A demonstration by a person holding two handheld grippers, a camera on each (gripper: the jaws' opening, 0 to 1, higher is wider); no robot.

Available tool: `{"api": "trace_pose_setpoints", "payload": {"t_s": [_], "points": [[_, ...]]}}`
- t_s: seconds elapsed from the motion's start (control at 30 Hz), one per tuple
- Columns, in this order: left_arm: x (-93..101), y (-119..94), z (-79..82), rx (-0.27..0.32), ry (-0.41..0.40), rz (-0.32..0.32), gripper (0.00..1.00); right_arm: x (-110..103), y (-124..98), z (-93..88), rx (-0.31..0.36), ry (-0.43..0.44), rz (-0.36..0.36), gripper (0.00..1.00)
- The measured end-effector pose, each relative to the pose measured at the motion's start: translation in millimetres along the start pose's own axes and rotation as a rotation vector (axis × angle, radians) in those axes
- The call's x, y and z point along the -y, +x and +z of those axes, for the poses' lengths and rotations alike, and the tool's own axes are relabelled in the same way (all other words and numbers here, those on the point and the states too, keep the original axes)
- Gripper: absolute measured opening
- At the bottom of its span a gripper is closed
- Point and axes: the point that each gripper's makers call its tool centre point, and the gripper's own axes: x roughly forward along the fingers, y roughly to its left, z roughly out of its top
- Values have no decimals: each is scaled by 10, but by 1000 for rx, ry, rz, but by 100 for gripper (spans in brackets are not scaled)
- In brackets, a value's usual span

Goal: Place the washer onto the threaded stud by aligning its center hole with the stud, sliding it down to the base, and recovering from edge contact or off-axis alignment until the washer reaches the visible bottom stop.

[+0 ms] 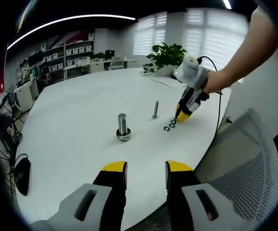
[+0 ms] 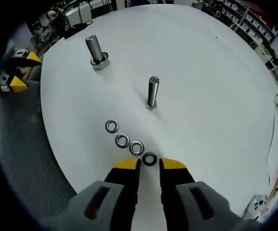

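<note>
Jaws of the right gripper (image 2: 149, 165) stand parted, nothing clamped between them; the nearest washer (image 2: 149, 159) lies flat on the white table (image 2: 216, 96) right at the yellow tips, in the gap at 12 o'clock. Three more washers (image 2: 123, 140) run in a touching row from it toward 10 o'clock.

Key relation — the slim threaded stud (image 2: 152, 91) stands upright further out at 12 o'clock, its long axis vertical, well apart from the washer row. A thicker bolt (image 2: 96, 50) with a nut at its base stands beyond, at 11 o'clock.

Left gripper (image 1: 146, 174) jaws also released, empty, hanging over the near table edge; in its view the thick bolt (image 1: 123, 126) is at 12 o'clock and the stud (image 1: 155, 109) past it. Judgement: right gripper is the nearer one for the pickup.

No legible writing or brand marks — none readable.
</note>
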Motion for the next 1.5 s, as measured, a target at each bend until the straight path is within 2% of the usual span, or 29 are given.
{"api": "trace_pose_setpoints", "payload": {"t_s": [0.13,0.27,0.33,0.47,0.83,1.2,1.5], "points": [[2,2,-1,-1,4,0,29,23,7,14,-36,-21,28,17],[0,-1,2,0,4,1,29,27,12,10,-108,-69,51,16],[-1,0,-1,-2,5,2,29,28,11,5,-152,-130,45,16],[-4,-1,-5,-4,5,3,29,6,28,13,-199,-205,38,16],[-15,-6,9,3,7,10,28,3,19,15,-209,-193,20,15],[-27,-10,9,6,9,19,27,11,20,13,-157,-136,3,13],[-31,-14,8,6,9,20,27,6,7,1,-154,-140,-20,13]]}}
